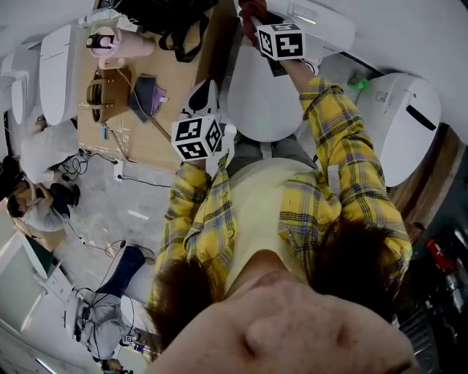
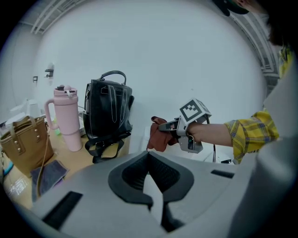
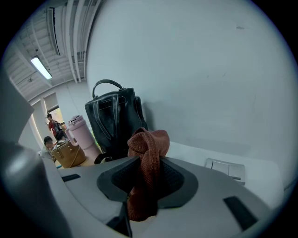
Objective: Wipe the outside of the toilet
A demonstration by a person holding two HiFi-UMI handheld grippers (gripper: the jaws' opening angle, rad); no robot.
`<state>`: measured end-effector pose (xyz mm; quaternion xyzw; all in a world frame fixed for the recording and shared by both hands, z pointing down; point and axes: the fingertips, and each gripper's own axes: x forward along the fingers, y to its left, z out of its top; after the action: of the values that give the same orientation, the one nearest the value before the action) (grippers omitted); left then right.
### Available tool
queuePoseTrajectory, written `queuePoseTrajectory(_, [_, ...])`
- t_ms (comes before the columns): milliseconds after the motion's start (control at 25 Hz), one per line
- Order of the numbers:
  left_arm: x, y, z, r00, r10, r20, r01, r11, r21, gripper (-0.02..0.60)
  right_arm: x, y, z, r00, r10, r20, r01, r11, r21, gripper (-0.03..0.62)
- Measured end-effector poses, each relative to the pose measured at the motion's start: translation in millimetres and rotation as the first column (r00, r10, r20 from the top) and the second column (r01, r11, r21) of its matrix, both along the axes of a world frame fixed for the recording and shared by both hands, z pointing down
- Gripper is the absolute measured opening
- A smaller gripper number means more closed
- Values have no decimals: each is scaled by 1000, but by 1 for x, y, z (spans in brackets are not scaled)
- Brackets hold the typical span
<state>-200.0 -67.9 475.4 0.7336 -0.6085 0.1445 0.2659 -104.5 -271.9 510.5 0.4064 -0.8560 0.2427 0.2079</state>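
Observation:
The white toilet (image 1: 267,98) stands in front of me with its lid down, seen from above in the head view. My right gripper (image 1: 254,20) reaches over the tank and is shut on a rust-red cloth (image 3: 148,158), which bunches above the jaws and hangs below them. The left gripper view shows that cloth (image 2: 158,135) held just above the white tank top (image 2: 205,157). A flush button plate (image 3: 226,169) lies on the tank to the right of the cloth. My left gripper (image 1: 207,89) hovers by the toilet's left side, shut on nothing.
A wooden table (image 1: 172,80) left of the toilet carries a black handbag (image 2: 108,111), a pink tumbler (image 2: 65,118) and a brown bag (image 2: 23,144). More white toilets stand at the right (image 1: 406,124) and far left (image 1: 58,69). People (image 1: 44,164) sit on the floor at the left.

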Motion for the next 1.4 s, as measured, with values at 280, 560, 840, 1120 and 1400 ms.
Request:
queuePoseTrajectory(280, [8,-3,2,1000,21,-5,-21,1000,-12,3,2,-18,11,999,7,-49,-8,999,-32,127])
queuePoseTrajectory(560, [16,-10,3,998,63,-6,-63,998,-13,2,31,-22,20,995,58,-78,-62,996,-56,127])
queuePoseTrajectory(840, [37,-20,3,991,130,-9,-130,991,-6,2,76,-16,19,988,129,-89,-134,990,-52,127])
queuePoseTrajectory(1120, [65,-28,2,978,207,-17,-207,978,2,3,130,-9,19,972,213,-102,-218,975,-43,127])
queuePoseTrajectory(1400, [86,-37,0,966,258,-26,-257,966,12,2,177,0,23,951,283,-122,-290,956,-41,127])
